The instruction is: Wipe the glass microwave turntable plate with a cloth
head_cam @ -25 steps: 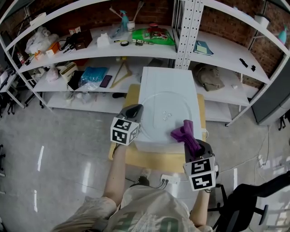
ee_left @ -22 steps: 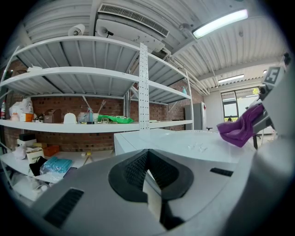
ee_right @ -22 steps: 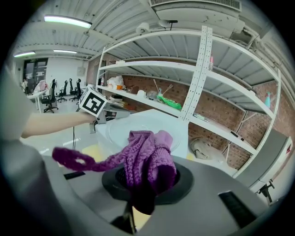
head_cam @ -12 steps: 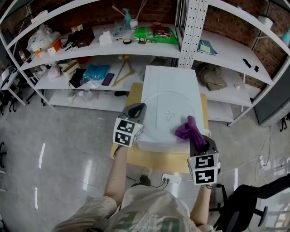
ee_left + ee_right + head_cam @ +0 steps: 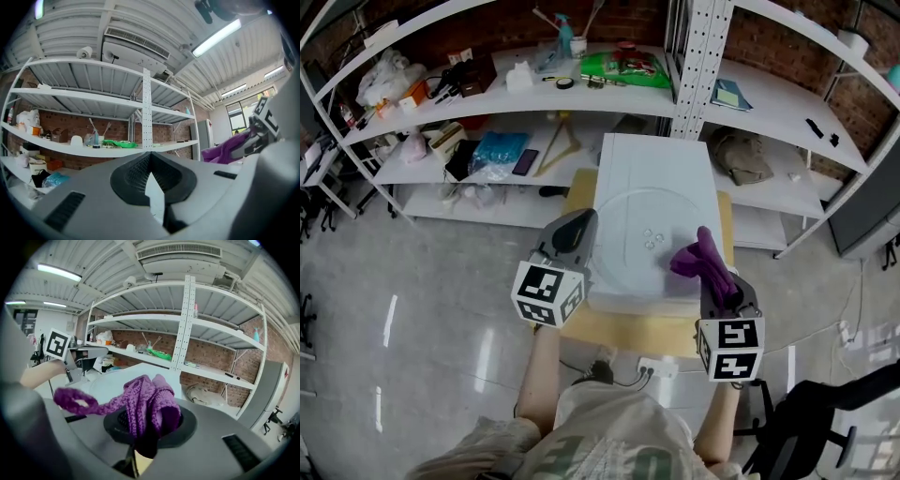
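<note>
- Glass is the thing to be minded here: the turntable plate (image 5: 642,211) is seen lying flat on top of the white microwave (image 5: 652,159), a clear, thin-looking disc with a raised rim and a small moulded hub at its centre.
- It is judged stiff, smooth, fairly heavy for its thickness and breakable. On the slick white top it is likely to slide or spin under a sideways wipe.
- If it has to be steadied, the rim at the near-left edge is judged the best place, pressed lightly from above and not clamped hard.
- Purple cloth (image 5: 701,258) is pinched in the right gripper (image 5: 717,286), whose jaws are closed on a bunched fold. In the right gripper view the cloth (image 5: 145,401) is shown as a chunky knit, soft and floppy, with one loop trailing out to the left.
- The cloth is held over the plate's near-right edge; whether it touches the glass cannot be told.
- Being light and limp, it is judged to need pressing down flat to do any wiping.
- The left gripper (image 5: 584,223) is held at the microwave's near-left side, just beside the plate's rim. Its jaws are pressed together at the tips with nothing taken between them.
- The microwave is carried on a pale wooden table (image 5: 572,202).
</note>
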`<state>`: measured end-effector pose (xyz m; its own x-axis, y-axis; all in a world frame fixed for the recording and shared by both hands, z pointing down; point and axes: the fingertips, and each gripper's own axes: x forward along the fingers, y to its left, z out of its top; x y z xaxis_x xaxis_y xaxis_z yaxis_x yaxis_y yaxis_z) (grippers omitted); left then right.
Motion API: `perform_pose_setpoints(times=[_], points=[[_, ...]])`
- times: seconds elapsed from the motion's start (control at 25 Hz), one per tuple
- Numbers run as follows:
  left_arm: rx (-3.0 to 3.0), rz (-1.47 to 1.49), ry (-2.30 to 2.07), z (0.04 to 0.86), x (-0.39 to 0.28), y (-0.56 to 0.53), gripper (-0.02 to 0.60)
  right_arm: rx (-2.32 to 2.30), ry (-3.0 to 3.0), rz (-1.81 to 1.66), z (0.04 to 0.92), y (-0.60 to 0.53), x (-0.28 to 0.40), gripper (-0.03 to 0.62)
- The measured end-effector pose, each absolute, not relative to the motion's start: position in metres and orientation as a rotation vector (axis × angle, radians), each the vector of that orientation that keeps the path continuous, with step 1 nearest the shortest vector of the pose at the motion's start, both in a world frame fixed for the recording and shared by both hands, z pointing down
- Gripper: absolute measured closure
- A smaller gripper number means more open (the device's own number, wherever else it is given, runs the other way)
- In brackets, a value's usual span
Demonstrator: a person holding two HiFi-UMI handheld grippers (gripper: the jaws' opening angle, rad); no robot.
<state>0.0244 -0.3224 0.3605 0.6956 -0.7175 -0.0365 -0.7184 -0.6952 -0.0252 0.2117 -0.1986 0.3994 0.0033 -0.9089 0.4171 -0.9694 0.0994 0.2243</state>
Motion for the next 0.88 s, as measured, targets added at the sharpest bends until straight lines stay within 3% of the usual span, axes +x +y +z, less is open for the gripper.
perform_pose_setpoints(times=[0.28, 0.88], points=[[-2.847, 0.215, 1.178, 0.327, 0.028, -0.262, 0.580, 2.064, -2.174, 0.237, 0.363, -0.182, 0.212, 0.543], [-2.760, 0.143, 1.126, 0.314, 0.033, -0.190, 0.580, 2.147, -2.285, 0.225, 0.353, -0.094, 0.215, 0.543]])
